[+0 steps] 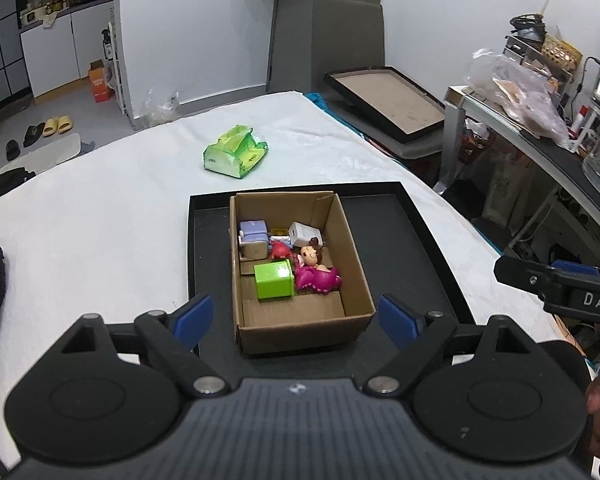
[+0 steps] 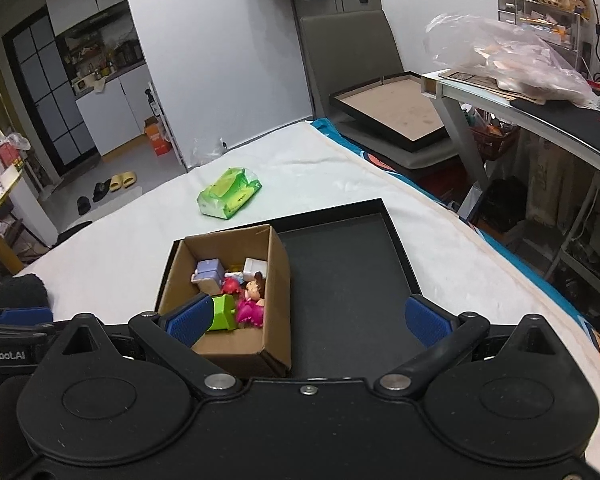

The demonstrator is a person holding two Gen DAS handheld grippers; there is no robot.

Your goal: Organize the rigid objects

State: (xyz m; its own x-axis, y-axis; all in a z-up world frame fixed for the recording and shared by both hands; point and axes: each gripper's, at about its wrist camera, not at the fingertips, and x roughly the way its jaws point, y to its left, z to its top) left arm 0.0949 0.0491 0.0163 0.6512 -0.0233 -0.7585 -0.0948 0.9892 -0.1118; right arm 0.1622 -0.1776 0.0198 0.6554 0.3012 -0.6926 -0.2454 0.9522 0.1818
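Note:
An open cardboard box (image 1: 352,264) (image 2: 278,280) stands in the left part of a black tray (image 1: 428,256) (image 2: 352,280) on the white-covered table. Inside lie a green cube (image 1: 273,279) (image 2: 223,312), a pink doll (image 1: 316,270) (image 2: 252,304), a lilac block (image 1: 253,236) (image 2: 209,272), a white block (image 1: 306,233) (image 2: 254,267) and a small red toy (image 1: 280,250). My left gripper (image 1: 296,322) is open and empty, just in front of the box. My right gripper (image 2: 308,322) is open and empty, over the tray's near edge; its left finger overlaps the box corner in view.
A green tissue pack (image 1: 236,152) (image 2: 228,192) lies farther back on the table. A chair with a framed board (image 1: 384,100) (image 2: 396,112) stands beyond the table. A cluttered desk (image 2: 540,92) is on the right. The right gripper's side (image 1: 560,284) shows at the right.

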